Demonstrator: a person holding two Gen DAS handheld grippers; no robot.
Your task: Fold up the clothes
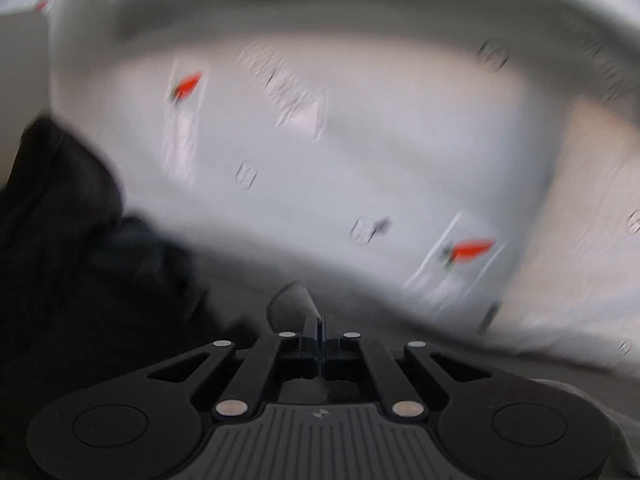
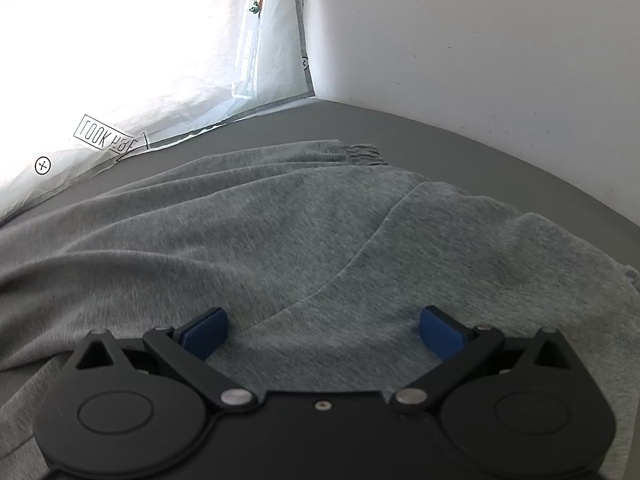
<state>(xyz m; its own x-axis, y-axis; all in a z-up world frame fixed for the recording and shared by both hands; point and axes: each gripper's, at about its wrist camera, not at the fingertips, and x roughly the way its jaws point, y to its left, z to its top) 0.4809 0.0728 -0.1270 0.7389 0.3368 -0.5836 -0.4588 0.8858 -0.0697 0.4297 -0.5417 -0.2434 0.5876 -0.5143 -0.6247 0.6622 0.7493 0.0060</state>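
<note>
A grey knit garment [image 2: 280,240] lies spread on a dark grey surface [image 2: 440,136], with its fringed edge at the far side. My right gripper [image 2: 322,332] hovers just over the garment, open, its blue pads [image 2: 204,334] wide apart with cloth below them and nothing pinched. The left wrist view is blurred by motion. There my left gripper [image 1: 322,330] has its jaws together, and a small fold of the grey garment [image 1: 290,308] sticks out from the tips, lifted off the surface.
A white printed sheet [image 1: 320,160] with red fruit motifs fills the background of the left wrist view and hangs at the back left [image 2: 140,60] in the right wrist view. A white wall [image 2: 480,40] rises at the back right. A dark, blurred mass [image 1: 60,240] sits left of the left gripper.
</note>
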